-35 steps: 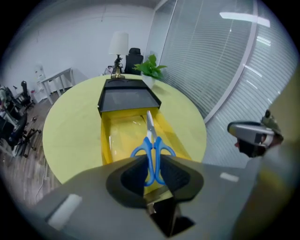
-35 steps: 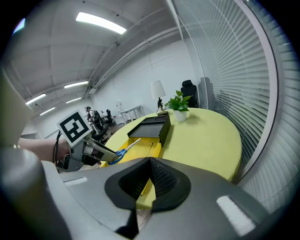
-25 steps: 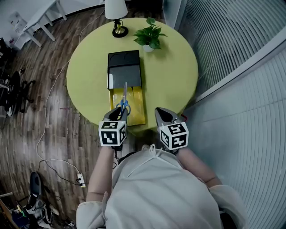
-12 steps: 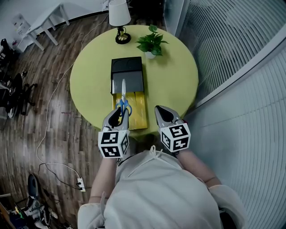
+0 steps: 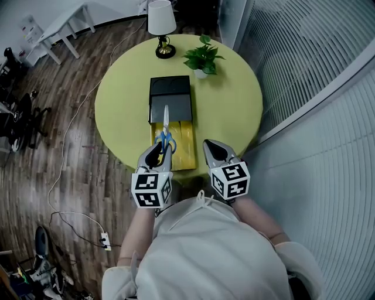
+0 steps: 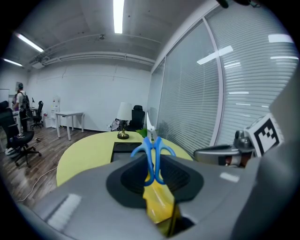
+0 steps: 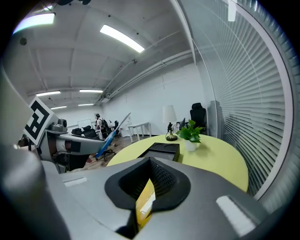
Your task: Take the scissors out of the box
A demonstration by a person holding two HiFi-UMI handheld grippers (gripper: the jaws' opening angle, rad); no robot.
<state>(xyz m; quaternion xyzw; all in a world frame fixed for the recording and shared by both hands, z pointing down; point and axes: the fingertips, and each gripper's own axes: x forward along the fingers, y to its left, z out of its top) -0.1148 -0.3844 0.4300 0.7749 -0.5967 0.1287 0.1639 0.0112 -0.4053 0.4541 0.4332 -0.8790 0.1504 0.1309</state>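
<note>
Scissors (image 5: 166,130) axis: along the box (image 5: 170,87), blades toward its black end.
Left gripper (image 5: 158,147): jaws pinch the blue handles.
Right gripper (image 5: 211,145): jaws pressed together, empty.

The scissors (image 5: 165,130) have smooth blue plastic handles and bright bare-metal blades. The box (image 5: 170,96) is matt black, and its yellow tray (image 5: 183,147) is glossy, perhaps foil-faced card. The worktop (image 5: 231,111) is smooth and matt. The floor (image 5: 70,146) is grainy wood plank. The left tool (image 5: 157,153) is matt grey plastic with ribbed black pads (image 6: 180,176). The lamp (image 5: 162,17) at twelve o'clock has a shiny brassy foot.
</note>
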